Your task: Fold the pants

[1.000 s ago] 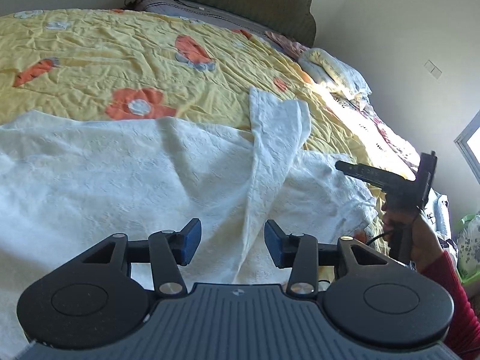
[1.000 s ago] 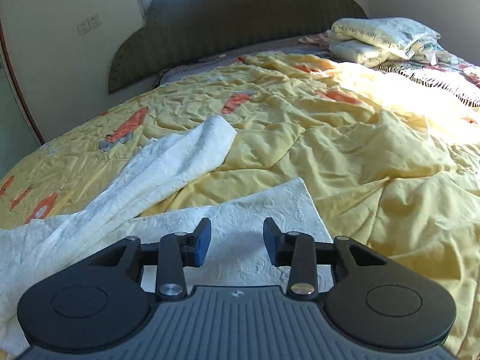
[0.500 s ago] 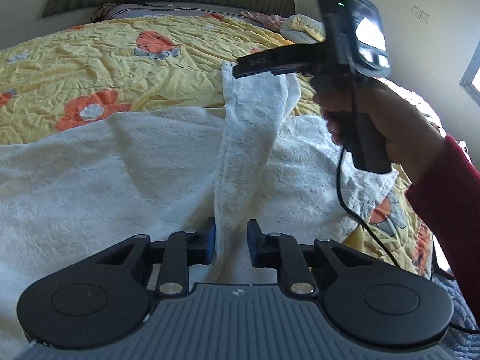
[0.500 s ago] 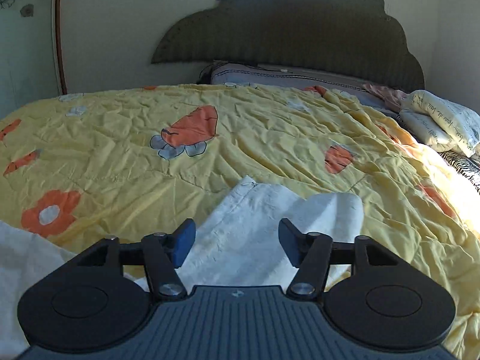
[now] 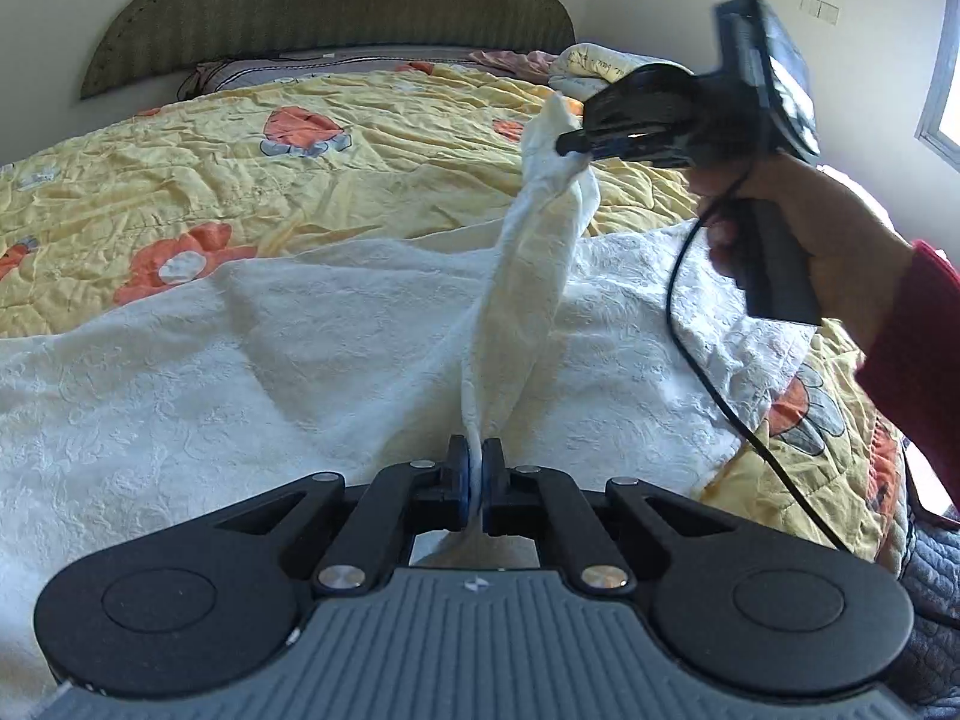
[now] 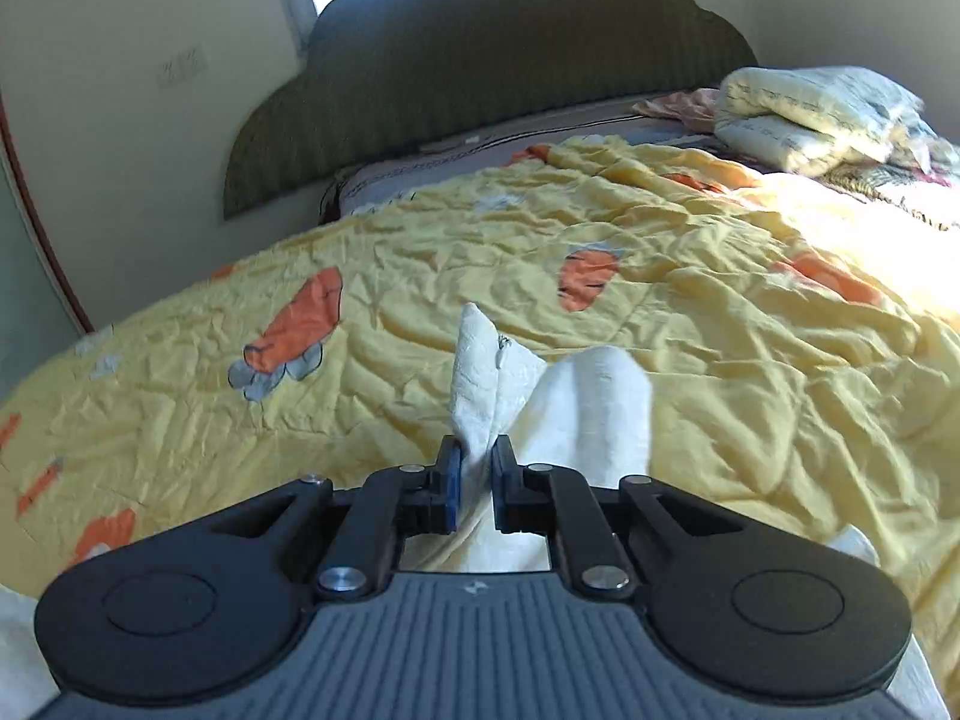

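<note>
left hand-held gripper (image 5: 476, 483): we see its jaws pinched tight on a raised ridge of the white pants (image 5: 336, 348), down at the near end of the ridge

right hand-held gripper (image 6: 476, 483): its jaws are closing, with a bunch of the same white cloth between them and pressed by the pads; in the left wrist view it holds the far end of the ridge up off the bed

why held so: we judge the two grips at either end of one strip are meant to draw a leg or edge taut, so it can be carried over as a clean fold

where the pants are: spread on the yellow flowered bedspread (image 5: 372, 168), near the foot of the bed, mostly flat apart from the lifted strip

how the pants look: white, with a raised embossed pattern, soft and wrinkled; the lifted part hangs as a twisted band between the two grips

person's hand (image 5: 828, 240): wrapped round the right tool's handle, red sleeve at the wrist
</note>
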Demonstrator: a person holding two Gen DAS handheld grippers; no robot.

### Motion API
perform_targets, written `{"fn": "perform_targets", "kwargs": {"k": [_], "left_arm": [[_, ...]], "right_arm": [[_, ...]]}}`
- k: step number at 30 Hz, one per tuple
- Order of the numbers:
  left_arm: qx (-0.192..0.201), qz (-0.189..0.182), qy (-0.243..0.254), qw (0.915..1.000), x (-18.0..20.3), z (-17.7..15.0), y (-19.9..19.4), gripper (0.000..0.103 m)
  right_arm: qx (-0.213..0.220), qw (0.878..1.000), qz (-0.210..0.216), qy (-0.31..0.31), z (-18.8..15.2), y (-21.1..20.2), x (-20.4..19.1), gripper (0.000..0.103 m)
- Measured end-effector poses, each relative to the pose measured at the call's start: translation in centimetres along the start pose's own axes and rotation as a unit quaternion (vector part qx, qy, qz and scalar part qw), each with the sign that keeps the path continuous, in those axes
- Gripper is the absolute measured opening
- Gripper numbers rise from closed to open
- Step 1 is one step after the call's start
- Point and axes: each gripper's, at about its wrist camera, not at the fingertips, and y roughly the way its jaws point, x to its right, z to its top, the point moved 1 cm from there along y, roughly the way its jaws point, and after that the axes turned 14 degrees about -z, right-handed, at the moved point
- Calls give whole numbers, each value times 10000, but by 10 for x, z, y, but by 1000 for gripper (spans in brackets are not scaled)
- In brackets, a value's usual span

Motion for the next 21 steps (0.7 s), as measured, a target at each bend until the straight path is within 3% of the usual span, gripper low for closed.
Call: {"fn": "perform_targets", "kwargs": {"k": [5, 9, 11, 14, 15, 17, 19, 20, 21], "left_arm": [[-72, 194, 368, 9991, 9, -2, 9, 5], [-45, 227, 490, 9985, 14, 0, 14, 19], [-52, 274, 603, 9978, 17, 1, 17, 21], [-76, 380, 750, 9964, 22, 1, 21, 21], [-78, 408, 779, 9961, 23, 2, 23, 21], [-82, 459, 774, 9959, 23, 3, 24, 9], [-62, 476, 769, 9959, 23, 3, 23, 8], [-27, 475, 761, 9960, 22, 3, 22, 7], [33, 464, 727, 9963, 21, 4, 19, 7]], "right_arm": [[-236, 9914, 227, 1266, -25, -40, 89, 10], [-692, 9719, 530, 2187, -55, -31, 133, 13], [-781, 9576, 779, 2660, -66, -23, 145, 13], [-822, 9455, 919, 3015, -69, -12, 150, 28], [-787, 9444, 934, 3052, -67, -10, 149, 30], [-717, 9457, 834, 3057, -63, -8, 147, 29], [-664, 9493, 733, 2984, -59, -11, 145, 19], [-604, 9535, 660, 2879, -56, -13, 143, 9], [-571, 9569, 601, 2784, -54, -16, 143, 9]]}}
